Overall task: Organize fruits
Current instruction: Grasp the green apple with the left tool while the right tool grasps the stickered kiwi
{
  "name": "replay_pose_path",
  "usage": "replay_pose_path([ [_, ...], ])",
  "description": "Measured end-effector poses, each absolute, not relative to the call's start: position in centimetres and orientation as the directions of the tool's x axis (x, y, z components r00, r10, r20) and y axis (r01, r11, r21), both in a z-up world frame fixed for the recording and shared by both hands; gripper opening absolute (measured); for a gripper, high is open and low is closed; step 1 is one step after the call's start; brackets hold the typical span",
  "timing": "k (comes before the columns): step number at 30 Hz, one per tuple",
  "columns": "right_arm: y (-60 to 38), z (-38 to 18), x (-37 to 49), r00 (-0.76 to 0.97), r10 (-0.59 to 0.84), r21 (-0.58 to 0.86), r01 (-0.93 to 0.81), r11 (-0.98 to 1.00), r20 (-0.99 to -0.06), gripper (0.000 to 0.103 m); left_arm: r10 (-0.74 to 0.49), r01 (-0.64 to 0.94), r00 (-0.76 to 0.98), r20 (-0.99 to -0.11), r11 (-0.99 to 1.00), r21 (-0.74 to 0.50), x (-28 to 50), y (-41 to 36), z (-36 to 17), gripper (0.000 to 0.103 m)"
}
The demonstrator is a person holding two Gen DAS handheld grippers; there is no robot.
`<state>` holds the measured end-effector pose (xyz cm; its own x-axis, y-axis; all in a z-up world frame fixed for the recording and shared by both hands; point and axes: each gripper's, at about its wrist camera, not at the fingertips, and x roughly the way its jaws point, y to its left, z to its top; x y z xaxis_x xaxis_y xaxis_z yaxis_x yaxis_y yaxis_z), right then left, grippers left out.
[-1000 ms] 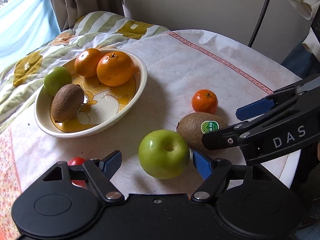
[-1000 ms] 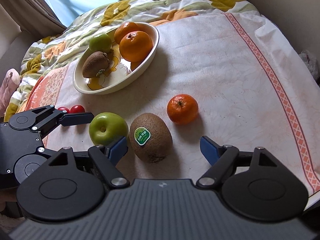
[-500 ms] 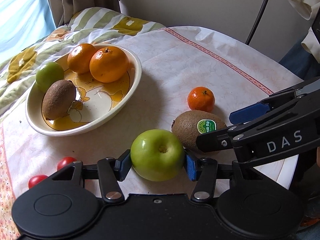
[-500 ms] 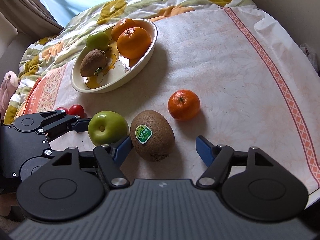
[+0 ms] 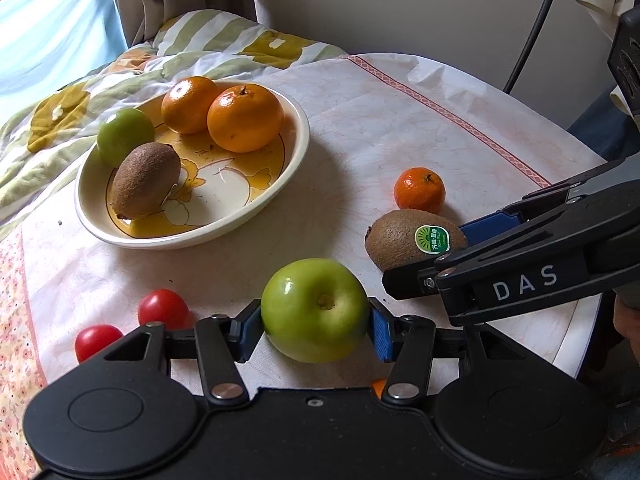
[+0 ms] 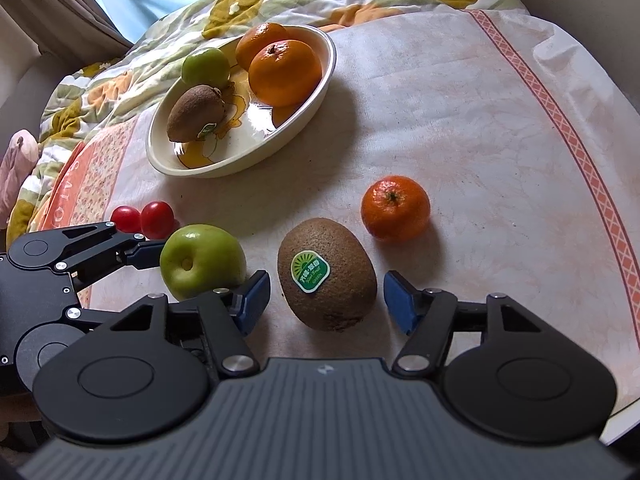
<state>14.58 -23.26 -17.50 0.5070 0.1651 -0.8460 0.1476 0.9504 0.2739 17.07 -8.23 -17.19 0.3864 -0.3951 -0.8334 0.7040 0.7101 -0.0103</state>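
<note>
My left gripper (image 5: 314, 326) is shut on a green apple (image 5: 315, 310), its blue pads pressed on both sides; the apple also shows in the right wrist view (image 6: 202, 260). My right gripper (image 6: 326, 302) is open, its fingers either side of a stickered kiwi (image 6: 327, 278) without touching it; the kiwi also shows in the left wrist view (image 5: 412, 238). A small mandarin (image 6: 395, 208) lies just beyond the kiwi. A cream bowl (image 5: 296, 152) at the back left holds two oranges (image 5: 245, 118), a small green apple (image 5: 125, 136) and a kiwi (image 5: 145, 180).
Two cherry tomatoes (image 5: 163, 308) lie on the tablecloth left of my left gripper. A flowered quilt (image 5: 60, 112) lies behind the bowl. The round table's edge (image 5: 580, 344) runs close on the right. A dark cable (image 5: 532, 32) hangs by the wall.
My left gripper closed on the green apple and raised its view slightly. My right gripper moved forward around the stickered kiwi and narrowed its opening.
</note>
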Motion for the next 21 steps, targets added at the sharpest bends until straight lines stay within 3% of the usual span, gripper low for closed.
replay_pose_path([
  [2, -23.0, -17.5, 14.7, 0.51, 0.153, 0.253, 0.133, 0.958, -0.847, 0.068, -0.393, 0.698, 0.391, -0.832, 0.716, -0.011, 17.1, -7.9, -17.1, 0.058],
  [12, -22.5, -16.1, 14.5, 0.535, 0.157, 0.253, 0.11, 0.961, -0.83, 0.066, -0.392, 0.656, 0.423, -0.817, 0.754, -0.022, 16.8, -6.3, -15.2, 0.058],
  [21, -22.1, -11.5, 14.5, 0.608, 0.161, 0.263, 0.082, 0.961, -0.778, 0.066, -0.399, 0.613, 0.483, -0.78, 0.79, -0.025, 16.8, -4.8, -11.5, 0.058],
])
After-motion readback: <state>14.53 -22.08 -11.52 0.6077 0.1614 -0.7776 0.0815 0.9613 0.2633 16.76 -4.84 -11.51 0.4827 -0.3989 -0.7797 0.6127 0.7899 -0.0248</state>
